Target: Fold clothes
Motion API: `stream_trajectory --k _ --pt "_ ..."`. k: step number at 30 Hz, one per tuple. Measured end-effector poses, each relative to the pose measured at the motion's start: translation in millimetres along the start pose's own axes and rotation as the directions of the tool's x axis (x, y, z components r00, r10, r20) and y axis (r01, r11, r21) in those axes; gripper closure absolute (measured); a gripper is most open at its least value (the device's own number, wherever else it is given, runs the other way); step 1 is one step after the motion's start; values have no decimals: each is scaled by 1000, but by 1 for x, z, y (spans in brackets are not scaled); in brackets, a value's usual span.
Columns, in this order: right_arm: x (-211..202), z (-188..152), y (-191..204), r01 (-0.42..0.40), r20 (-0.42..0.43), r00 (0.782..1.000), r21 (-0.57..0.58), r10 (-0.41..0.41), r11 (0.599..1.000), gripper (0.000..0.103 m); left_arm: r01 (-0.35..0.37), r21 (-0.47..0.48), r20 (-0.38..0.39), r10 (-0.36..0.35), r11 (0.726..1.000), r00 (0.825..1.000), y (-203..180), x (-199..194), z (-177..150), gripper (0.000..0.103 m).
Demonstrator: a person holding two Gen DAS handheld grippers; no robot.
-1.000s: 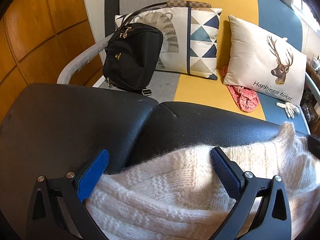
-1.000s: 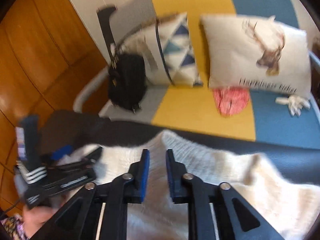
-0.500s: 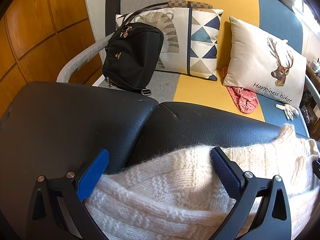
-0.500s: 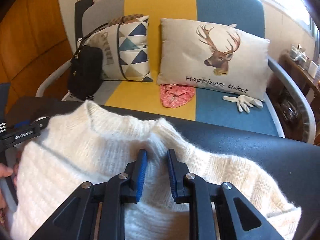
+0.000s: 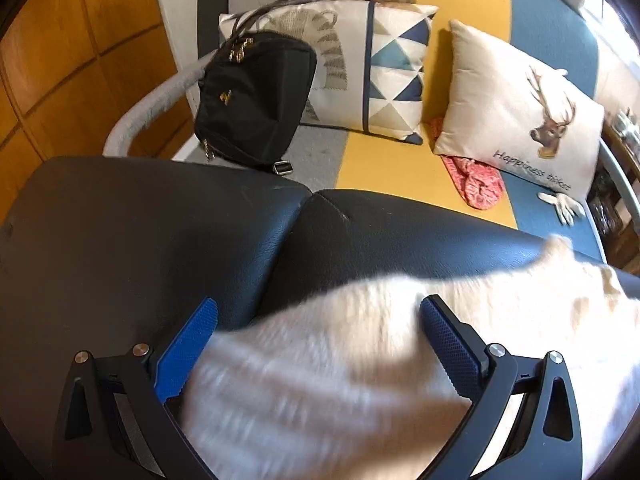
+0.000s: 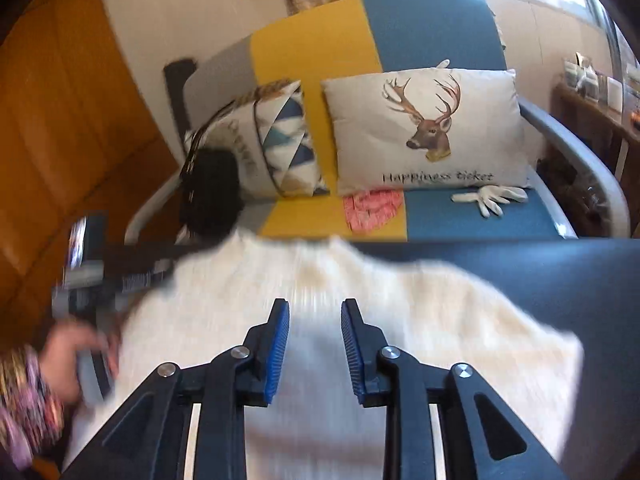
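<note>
A cream knitted sweater (image 5: 360, 360) lies on a black leather surface (image 5: 160, 240), blurred by motion in both views. My left gripper (image 5: 316, 320) stands wide open over the sweater's left part, with the knit between its blue pads (image 5: 188, 344) but not pinched. My right gripper (image 6: 314, 340) hovers over the middle of the sweater (image 6: 440, 320) with its jaws a narrow gap apart and white knit showing between them. The right wrist view also shows the left gripper (image 6: 100, 280), held by a hand (image 6: 72, 352) at the sweater's left edge.
Beyond the black surface stands a grey, yellow and blue sofa (image 5: 380, 160) with a black handbag (image 5: 252, 100), a triangle-pattern cushion (image 5: 380, 72), a deer cushion (image 6: 428, 132), a pink cloth (image 6: 372, 208) and a white glove (image 6: 492, 196). Wooden panelling (image 5: 60, 60) is on the left.
The right gripper's jaws have parted a little and it has pulled back over the sweater. The sweater is shifting under the left gripper, which stays open. Both views are now motion-blurred.
</note>
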State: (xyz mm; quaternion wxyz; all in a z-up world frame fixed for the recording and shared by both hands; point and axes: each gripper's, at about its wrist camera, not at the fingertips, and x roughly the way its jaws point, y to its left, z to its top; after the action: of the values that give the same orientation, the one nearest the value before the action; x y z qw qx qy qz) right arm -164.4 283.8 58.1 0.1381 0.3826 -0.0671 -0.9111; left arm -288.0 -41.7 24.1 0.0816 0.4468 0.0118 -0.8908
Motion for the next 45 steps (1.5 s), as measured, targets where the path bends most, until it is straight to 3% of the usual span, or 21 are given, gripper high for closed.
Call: stream_trajectory --k 3,6,9,11,13,16,17,21,27,31,33,36,39,45 --pt "-30 -38 12 29 -32 999 -48 -31 998 76 14 50 132 -21 999 991 1 -52 -22 0" --pt "-51 -72 25 32 -75 997 -56 -36 998 76 19 169 202 -53 985 978 -3 -97 -63 0" --pt "-62 -103 50 64 -108 991 -119 -77 991 76 -22 313 257 -62 950 964 -13 -133 -116 0" --pt "-64 -119 64 98 -94 989 -161 -114 982 76 -94 390 308 -34 916 951 -20 -150 -153 0" --pt "-60 -128 71 97 -100 988 -166 -114 981 75 -146 439 316 1 887 949 -29 -156 -183 0" --pt "-50 -140 75 120 -123 982 -181 -144 976 75 -178 514 252 51 839 966 -38 -149 -213 0" --pt "-50 -141 75 123 -123 981 -183 -147 975 74 -205 521 254 78 828 964 -40 -148 -220 0" --pt "-55 -147 69 118 -148 978 -195 -149 974 73 -211 513 259 84 832 962 -41 -158 -229 0" --pt "-69 -156 58 119 -141 979 -187 -147 975 72 -127 436 213 35 891 976 -23 -172 -243 0" --pt "-70 -153 56 104 -135 982 -178 -129 979 69 -88 422 178 13 902 984 -19 -173 -239 0" --pt "-73 -145 56 84 -156 982 -158 -109 984 69 -103 394 177 35 913 984 -12 -167 -228 0" --pt "-94 -131 54 53 -84 995 -87 -60 995 69 -126 351 175 67 928 982 -1 -158 -211 0" --pt "-88 -119 47 139 -77 987 -74 -144 988 69 -148 308 171 99 940 980 9 -149 -194 0" --pt "-61 -106 9 136 -79 988 1 -136 991 69 -99 191 107 80 977 991 27 -121 -159 0"
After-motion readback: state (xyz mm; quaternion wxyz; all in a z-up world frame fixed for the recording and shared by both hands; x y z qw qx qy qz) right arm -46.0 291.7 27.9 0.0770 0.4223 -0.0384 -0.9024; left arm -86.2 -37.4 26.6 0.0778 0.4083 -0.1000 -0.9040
